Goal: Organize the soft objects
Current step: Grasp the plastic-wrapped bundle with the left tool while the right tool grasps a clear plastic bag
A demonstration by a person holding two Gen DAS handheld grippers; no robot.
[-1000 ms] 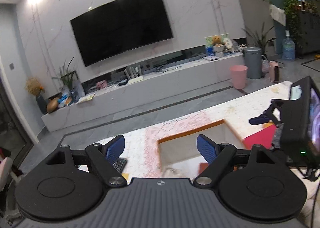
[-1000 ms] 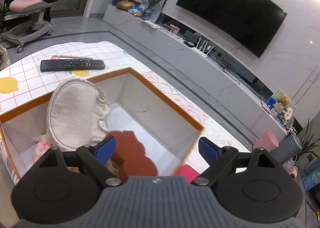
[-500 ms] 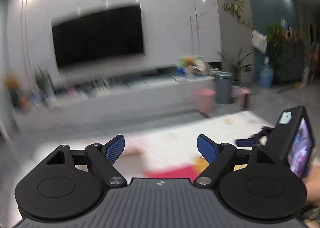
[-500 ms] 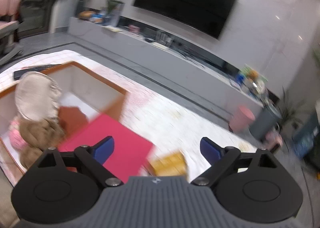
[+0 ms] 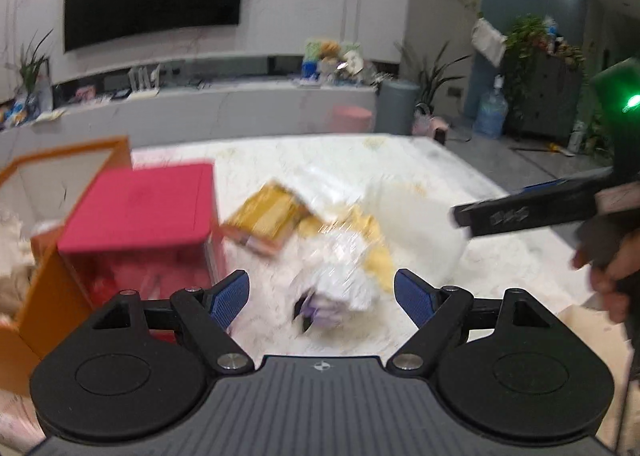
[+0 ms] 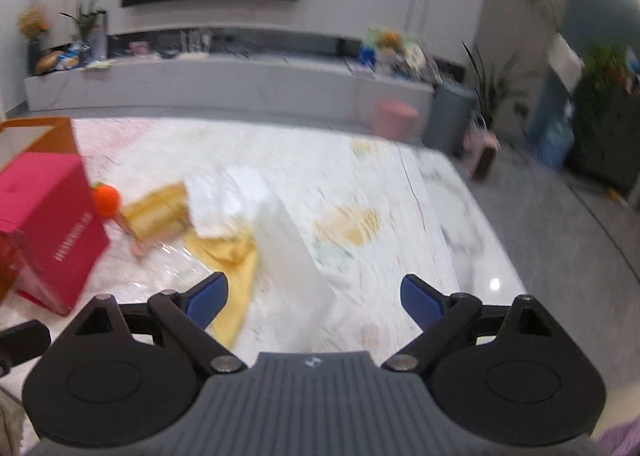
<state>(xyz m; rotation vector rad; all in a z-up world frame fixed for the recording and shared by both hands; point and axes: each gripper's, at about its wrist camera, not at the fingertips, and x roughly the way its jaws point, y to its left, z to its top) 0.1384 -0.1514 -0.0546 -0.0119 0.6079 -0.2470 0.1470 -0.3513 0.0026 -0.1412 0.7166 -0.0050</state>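
Now both claws are released and hold nothing: left claw [image 5: 322,296], right claw [image 6: 314,298]. On the counter [image 6: 360,160] lies a yellow cloth [image 6: 236,260], probably light and limp; pinch a bunched fold.

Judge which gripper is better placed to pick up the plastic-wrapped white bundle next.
Left, probably. The left gripper is open with the white bundle lying right between its fingers. The right gripper, also open, faces a translucent white bag instead.
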